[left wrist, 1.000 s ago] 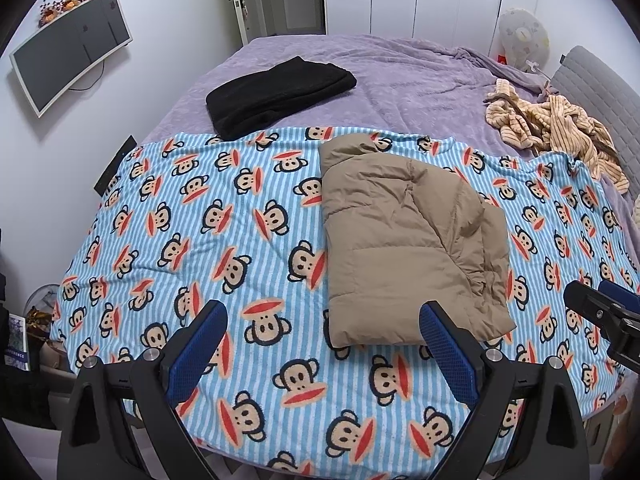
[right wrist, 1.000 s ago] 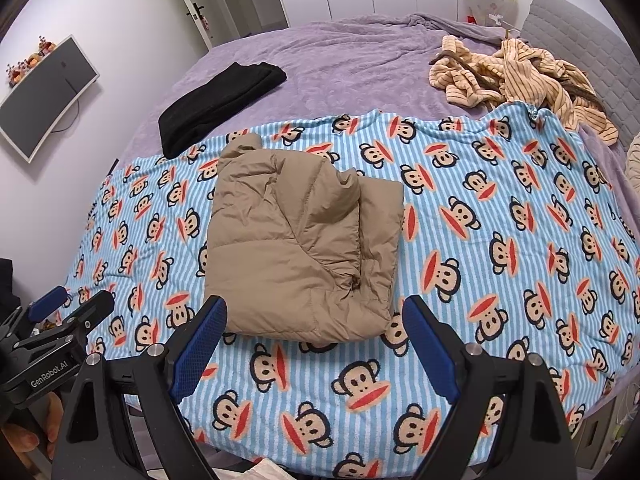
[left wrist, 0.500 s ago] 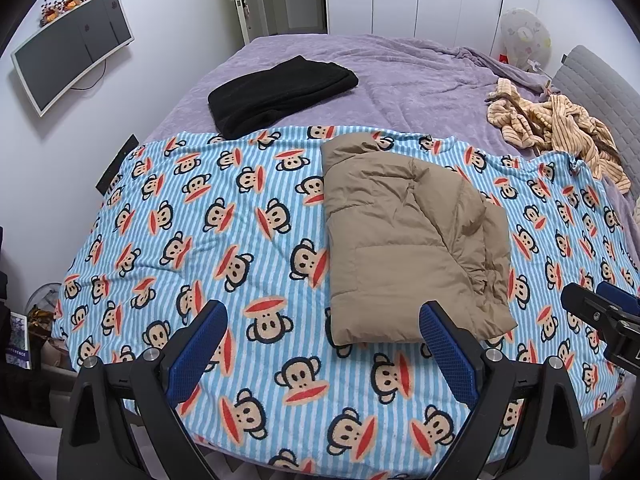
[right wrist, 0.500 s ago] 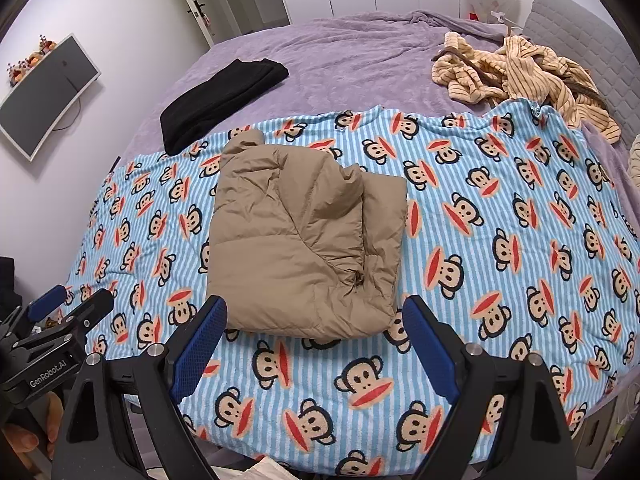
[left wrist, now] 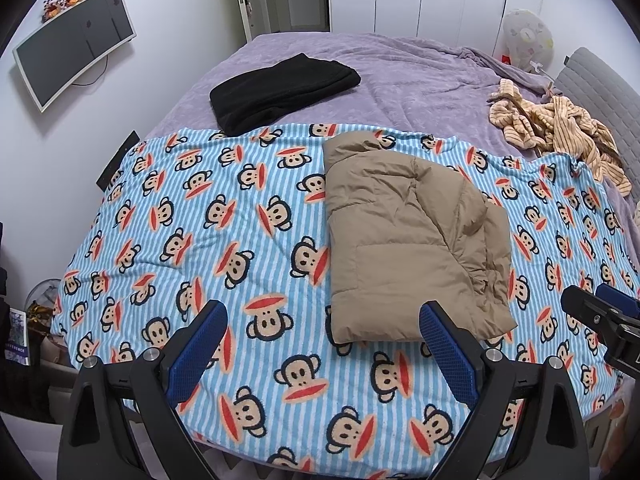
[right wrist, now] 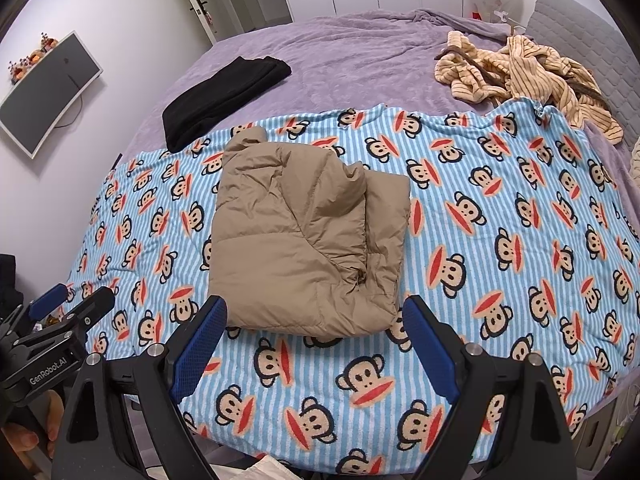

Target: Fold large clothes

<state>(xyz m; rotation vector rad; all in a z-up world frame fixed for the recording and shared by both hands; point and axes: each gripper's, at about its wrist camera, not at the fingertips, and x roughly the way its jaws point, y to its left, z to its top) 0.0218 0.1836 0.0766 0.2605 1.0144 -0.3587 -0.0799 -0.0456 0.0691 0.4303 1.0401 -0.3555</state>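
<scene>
A tan puffer jacket [left wrist: 408, 240] lies folded into a rough rectangle on a blue striped monkey-print blanket [left wrist: 224, 240]. It also shows in the right wrist view [right wrist: 304, 240] on the same blanket [right wrist: 500, 240]. My left gripper [left wrist: 322, 350] is open and empty, above the blanket's near edge, just left of the jacket's near hem. My right gripper [right wrist: 314, 346] is open and empty, just short of the jacket's near hem. Each gripper shows at the edge of the other's view, the right one [left wrist: 600, 316] and the left one [right wrist: 68, 308].
A folded black garment [left wrist: 280, 88] lies on the purple bedspread [left wrist: 420, 76] behind the blanket. A crumpled tan striped garment [left wrist: 560, 128] lies at the back right by a grey headboard [left wrist: 596, 92]. A monitor [left wrist: 72, 44] hangs on the left wall.
Both grippers have drawn back and risen slightly from the jacket, staying open. The jacket has not moved.
</scene>
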